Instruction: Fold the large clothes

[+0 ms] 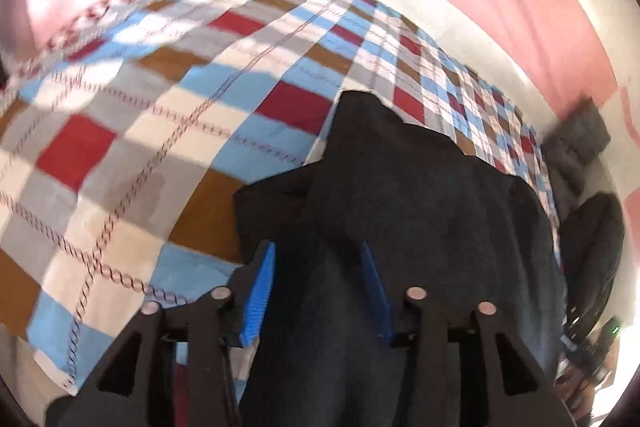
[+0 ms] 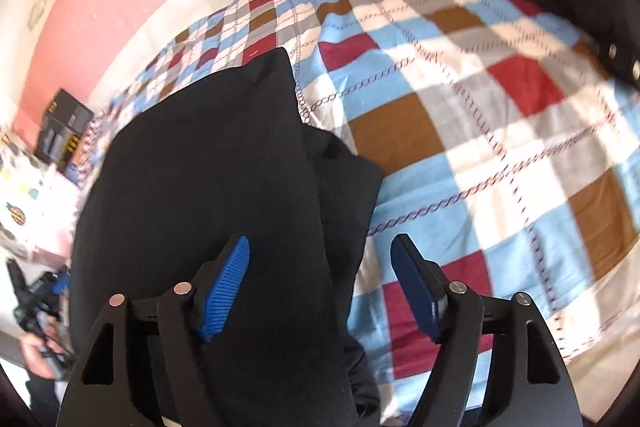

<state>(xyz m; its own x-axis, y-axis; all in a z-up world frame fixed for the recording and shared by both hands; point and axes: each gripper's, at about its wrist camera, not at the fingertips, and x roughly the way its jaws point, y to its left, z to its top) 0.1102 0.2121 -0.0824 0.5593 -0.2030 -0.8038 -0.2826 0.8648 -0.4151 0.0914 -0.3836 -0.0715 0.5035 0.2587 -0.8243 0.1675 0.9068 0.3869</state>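
Black garment folded narrow on the checked bedspread, long axis running near to far. Left gripper open astride its near end; right gripper also open, straddling its right edge.

No legible text, apparently

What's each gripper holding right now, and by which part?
Nothing clamped. Left gripper and right gripper are both open over the folded black fabric garment on the checked bedspread; pads apart.
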